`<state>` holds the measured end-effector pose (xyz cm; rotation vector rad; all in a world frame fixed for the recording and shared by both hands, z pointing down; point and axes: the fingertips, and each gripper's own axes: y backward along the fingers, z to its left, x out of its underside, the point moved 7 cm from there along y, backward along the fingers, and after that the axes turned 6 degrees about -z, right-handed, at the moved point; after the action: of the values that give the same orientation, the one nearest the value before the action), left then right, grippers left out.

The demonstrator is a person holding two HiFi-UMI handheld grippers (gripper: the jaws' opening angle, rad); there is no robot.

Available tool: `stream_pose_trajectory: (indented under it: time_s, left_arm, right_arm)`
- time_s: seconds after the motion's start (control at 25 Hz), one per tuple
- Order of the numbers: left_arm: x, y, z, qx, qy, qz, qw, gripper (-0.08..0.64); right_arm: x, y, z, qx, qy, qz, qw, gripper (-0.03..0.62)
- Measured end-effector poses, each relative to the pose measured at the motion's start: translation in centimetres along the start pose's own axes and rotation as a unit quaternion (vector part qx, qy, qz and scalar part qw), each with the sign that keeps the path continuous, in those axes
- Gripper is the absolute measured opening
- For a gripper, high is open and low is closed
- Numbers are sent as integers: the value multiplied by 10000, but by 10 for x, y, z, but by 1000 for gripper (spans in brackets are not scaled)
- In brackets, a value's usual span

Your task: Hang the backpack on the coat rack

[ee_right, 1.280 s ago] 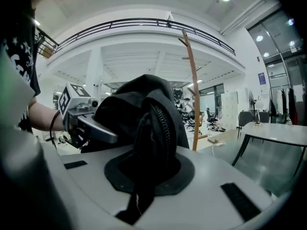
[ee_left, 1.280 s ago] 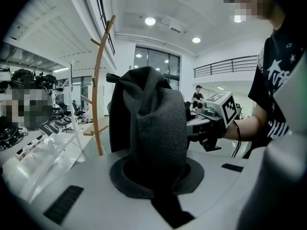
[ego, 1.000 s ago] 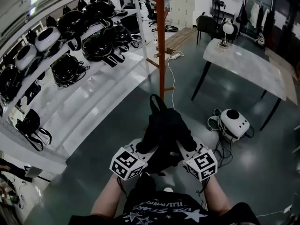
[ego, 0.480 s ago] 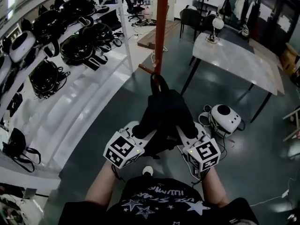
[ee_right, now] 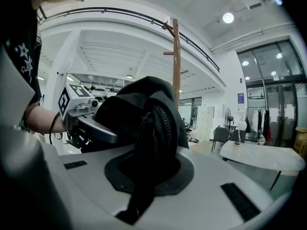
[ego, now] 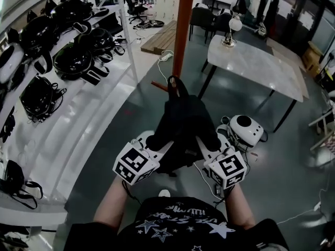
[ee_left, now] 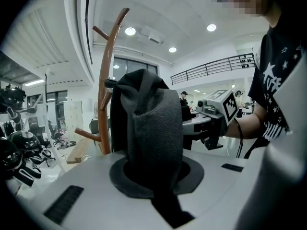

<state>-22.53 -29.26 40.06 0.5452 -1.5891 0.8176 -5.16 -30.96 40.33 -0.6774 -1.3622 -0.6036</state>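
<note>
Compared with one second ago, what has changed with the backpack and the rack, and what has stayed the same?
The person carried the backpack forward to the coat rack. Its top loop now appears right beside a low peg, not yet hooked. The table also looks nearer. Unchanged: the left gripper and the right gripper stay shut on the backpack, side by side.

Black backpack (ego: 183, 122) is held up, seemingly just before the brown coat rack (ego: 184, 25).
</note>
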Motion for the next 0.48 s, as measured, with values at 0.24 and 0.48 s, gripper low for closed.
stream_pose_trajectory:
  time_s: [0.24, 0.48]
  left_arm:
    - [6, -6, 13, 139, 114, -90, 9998, 57]
    - [10, -5, 14, 184, 193, -100, 9996, 57]
  right_arm:
    - [3, -8, -3, 124, -7, 59, 9999, 25]
    - [5, -9, -1, 164, -14, 116, 9998, 25]
